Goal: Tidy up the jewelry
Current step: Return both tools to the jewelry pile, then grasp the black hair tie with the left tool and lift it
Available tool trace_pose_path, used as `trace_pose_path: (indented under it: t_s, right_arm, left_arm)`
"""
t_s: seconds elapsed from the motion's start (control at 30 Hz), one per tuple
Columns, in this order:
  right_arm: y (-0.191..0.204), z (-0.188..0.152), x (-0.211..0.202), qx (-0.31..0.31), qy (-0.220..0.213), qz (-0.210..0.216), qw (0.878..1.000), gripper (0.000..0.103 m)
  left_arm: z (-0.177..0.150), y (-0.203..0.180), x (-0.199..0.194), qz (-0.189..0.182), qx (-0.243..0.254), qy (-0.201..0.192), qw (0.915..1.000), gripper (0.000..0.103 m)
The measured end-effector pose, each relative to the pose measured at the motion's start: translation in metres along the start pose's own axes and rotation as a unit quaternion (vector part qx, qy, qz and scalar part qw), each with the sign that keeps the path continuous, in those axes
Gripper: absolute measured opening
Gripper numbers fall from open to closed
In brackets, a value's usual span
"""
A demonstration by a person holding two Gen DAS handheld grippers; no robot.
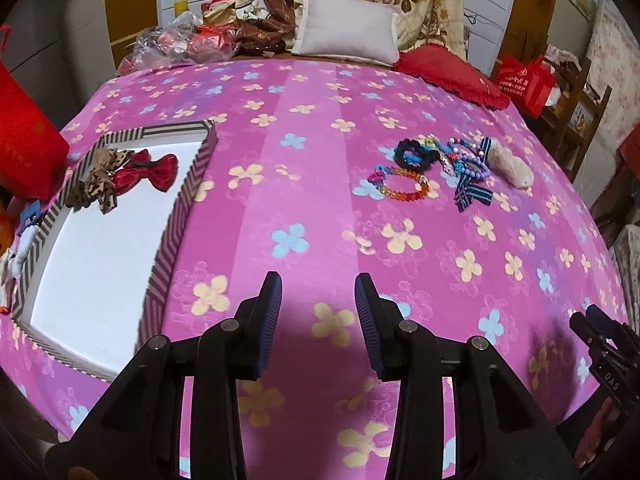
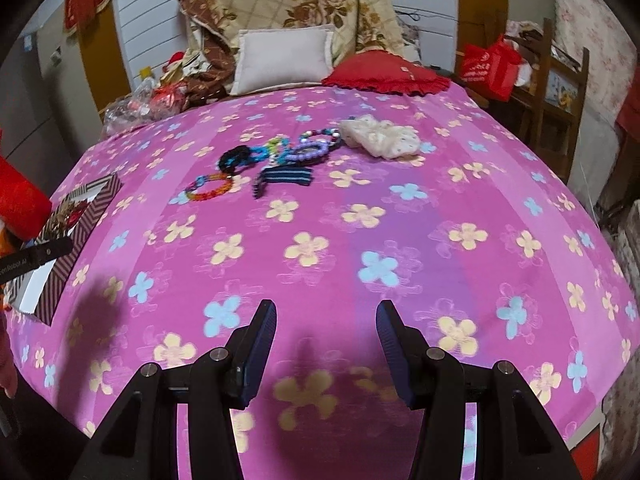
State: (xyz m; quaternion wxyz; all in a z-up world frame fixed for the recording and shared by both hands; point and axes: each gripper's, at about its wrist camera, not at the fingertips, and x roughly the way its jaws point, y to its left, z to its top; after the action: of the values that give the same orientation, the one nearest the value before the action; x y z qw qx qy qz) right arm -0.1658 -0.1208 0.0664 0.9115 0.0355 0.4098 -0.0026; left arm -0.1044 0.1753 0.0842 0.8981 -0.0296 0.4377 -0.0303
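A striped box [image 1: 188,192] with a white floor lies at the left of the pink flowered bedspread; a red bow [image 1: 154,172] and a leopard-print bow [image 1: 98,188] rest inside it. Farther right lies a heap of jewelry: a rainbow bead bracelet [image 1: 404,184], a black scrunchie [image 1: 412,154], purple beads [image 1: 472,166], a navy striped ribbon bow [image 1: 472,192] and a cream scrunchie [image 1: 512,166]. The same heap [image 2: 276,156] and cream scrunchie [image 2: 380,138] show in the right wrist view. My left gripper [image 1: 318,284] and right gripper [image 2: 326,312] hover open above the spread, nothing between their fingers.
A grey pillow [image 1: 344,28], a red cushion [image 1: 452,76] and a folded floral quilt [image 2: 288,4] lie at the bed's head. Plastic-wrapped items [image 1: 168,44] sit at the far left corner. A red bag [image 1: 28,136] stands left of the box; a wooden chair [image 2: 556,92] is at the right.
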Motion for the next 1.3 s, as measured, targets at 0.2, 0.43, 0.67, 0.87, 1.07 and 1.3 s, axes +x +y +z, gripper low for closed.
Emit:
trace_pose_path:
  t_s: [0.2,0.43,0.67,0.87,1.07,1.3]
  right_arm:
    - [-0.014,0.01,0.011,0.005,0.001,0.004,1.0,0.05]
    - [-0.022,0.061,0.04,-0.006,-0.009,0.029,1.0,0.05]
    - [-0.05,0.13,0.106,0.02,-0.008,0.032,0.999,0.05]
    - [-0.094,0.133,0.134,0.081,0.025,0.069,0.994,0.05]
    - [-0.108,0.132,0.137,0.106,0.028,0.076,0.991,0.05]
    - [-0.112,0.129,0.143,0.114,0.038,0.078,0.99,0.05]
  left_arm:
    - [-0.001,-0.009,0.011,0.009,0.005,0.015,0.9998,0.037]
    - [0.015,-0.012,0.021,0.01,-0.016,0.038,0.9991,0.037]
    - [0.055,-0.029,0.058,0.005,-0.021,0.06,0.998,0.044]
    - [0.104,-0.058,0.12,-0.024,-0.025,0.085,0.9958,0.044]
    - [0.146,-0.083,0.175,-0.067,-0.041,0.108,0.991,0.044]
    - [0.141,-0.126,0.176,-0.087,0.044,0.08,0.992,0.044]
